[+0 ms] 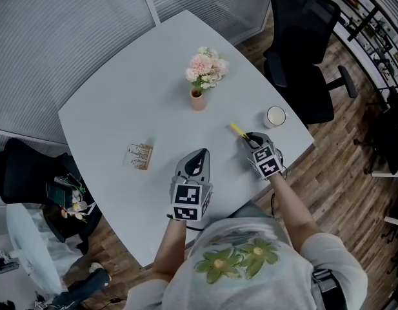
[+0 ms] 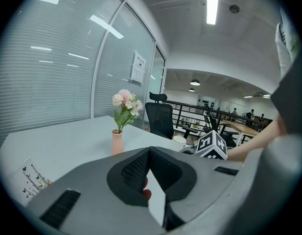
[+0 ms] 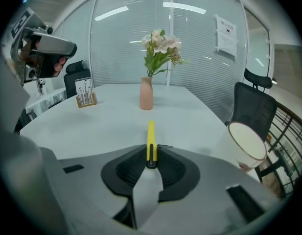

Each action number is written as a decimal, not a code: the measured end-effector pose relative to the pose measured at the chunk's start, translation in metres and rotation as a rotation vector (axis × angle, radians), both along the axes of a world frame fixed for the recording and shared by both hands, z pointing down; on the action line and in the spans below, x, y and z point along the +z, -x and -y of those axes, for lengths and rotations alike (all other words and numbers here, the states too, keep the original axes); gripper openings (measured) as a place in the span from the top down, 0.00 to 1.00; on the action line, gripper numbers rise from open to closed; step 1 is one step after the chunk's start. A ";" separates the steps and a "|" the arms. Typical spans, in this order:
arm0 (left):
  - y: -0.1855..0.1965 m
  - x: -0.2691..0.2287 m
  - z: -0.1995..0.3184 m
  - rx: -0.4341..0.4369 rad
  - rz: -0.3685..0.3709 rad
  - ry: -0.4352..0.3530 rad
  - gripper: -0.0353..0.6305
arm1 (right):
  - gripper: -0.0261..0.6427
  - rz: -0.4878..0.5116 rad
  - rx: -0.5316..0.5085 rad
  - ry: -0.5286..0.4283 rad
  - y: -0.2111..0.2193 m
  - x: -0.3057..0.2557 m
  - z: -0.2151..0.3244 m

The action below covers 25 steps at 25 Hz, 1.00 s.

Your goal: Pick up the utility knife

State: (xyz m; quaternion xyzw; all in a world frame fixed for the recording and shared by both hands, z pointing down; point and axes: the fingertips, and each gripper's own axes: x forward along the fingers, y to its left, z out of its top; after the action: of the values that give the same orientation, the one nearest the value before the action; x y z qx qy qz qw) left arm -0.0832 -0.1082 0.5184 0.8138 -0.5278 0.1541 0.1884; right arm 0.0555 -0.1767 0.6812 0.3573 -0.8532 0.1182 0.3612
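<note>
White desk (image 1: 115, 102) with rounded corners. Near its middle stands an upright pink vase (image 1: 198, 99) holding pale pink flowers (image 1: 206, 66); toward the left edge, a small card stand (image 1: 140, 155); close to the right edge, a white cup (image 1: 275, 116). A black office chair (image 1: 304, 50) stands on the wood floor (image 1: 344, 173) off the far right corner

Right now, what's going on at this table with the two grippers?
A person at the white table holds a gripper in each hand. The right gripper is clamped on the yellow utility knife, whose front end sticks out past the jaws toward the vase of flowers. The left gripper is shut with nothing in it, idle over the table in front of the person. A cup stands near the right gripper, untouched.
</note>
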 end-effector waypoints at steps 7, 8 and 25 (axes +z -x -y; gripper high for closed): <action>-0.004 -0.003 -0.003 -0.002 0.008 -0.008 0.94 | 0.86 0.032 -0.012 -0.019 0.001 -0.014 -0.003; -0.004 -0.003 -0.003 -0.003 0.011 -0.009 0.94 | 0.86 0.038 -0.014 -0.023 0.002 -0.018 -0.003; 0.001 -0.010 -0.002 -0.076 0.021 -0.023 0.94 | 0.86 0.129 -0.044 -0.154 -0.003 -0.083 -0.006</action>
State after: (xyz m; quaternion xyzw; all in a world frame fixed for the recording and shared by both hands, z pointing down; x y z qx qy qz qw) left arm -0.0839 -0.1063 0.5085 0.7937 -0.5618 0.1491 0.1792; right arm 0.0588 -0.1703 0.5978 0.3570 -0.8888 0.0671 0.2795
